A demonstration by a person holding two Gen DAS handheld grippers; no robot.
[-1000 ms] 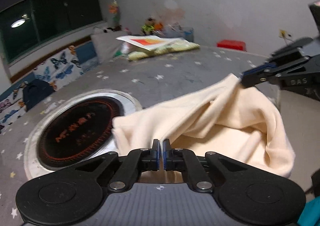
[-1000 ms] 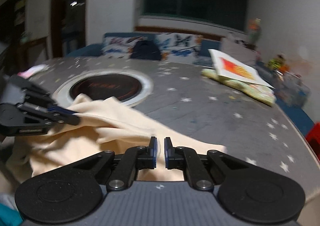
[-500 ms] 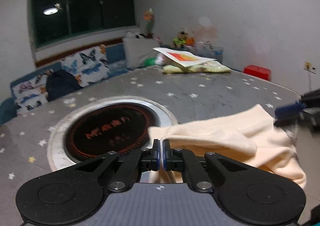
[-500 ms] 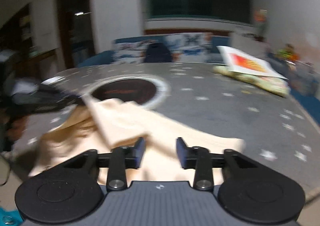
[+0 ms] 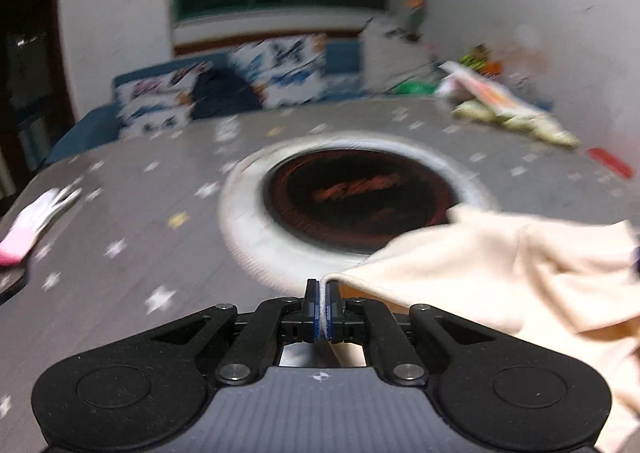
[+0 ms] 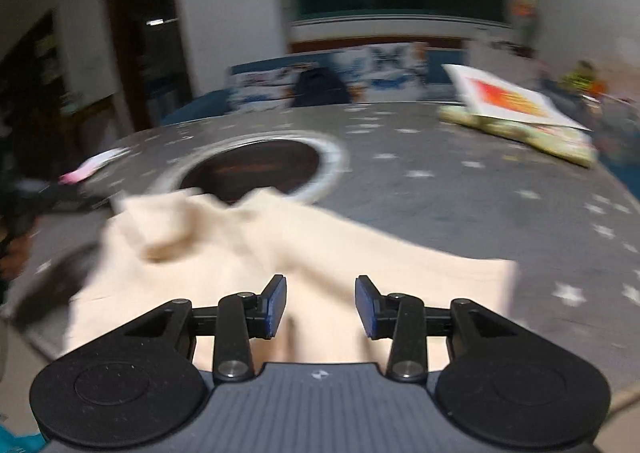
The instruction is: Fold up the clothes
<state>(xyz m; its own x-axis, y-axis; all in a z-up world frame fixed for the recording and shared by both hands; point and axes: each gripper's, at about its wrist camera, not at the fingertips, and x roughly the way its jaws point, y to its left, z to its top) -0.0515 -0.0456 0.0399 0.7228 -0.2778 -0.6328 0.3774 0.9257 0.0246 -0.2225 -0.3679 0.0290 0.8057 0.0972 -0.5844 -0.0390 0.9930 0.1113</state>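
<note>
A cream garment [image 5: 520,265] lies crumpled on the grey star-patterned table [image 5: 132,213]. My left gripper [image 5: 321,299] is shut on an edge of the garment, which trails off to the right. In the right wrist view the garment [image 6: 320,249] spreads across the near table. My right gripper [image 6: 321,303] is open above it, holding nothing. The left gripper shows as a dark blur at the far left of the right wrist view [image 6: 44,193]. Both views are motion-blurred.
A round black cooktop with a white rim [image 5: 356,193] sits in the table's middle. A pink and white glove [image 5: 32,221] lies at the left edge. Packets under a printed sheet [image 6: 520,113] lie at the far right. A butterfly-patterned sofa [image 5: 224,85] stands behind.
My right gripper has opened and let go of the garment. My left gripper has swung left with the garment's edge still pinched, and the cloth has dropped flatter onto the table.
</note>
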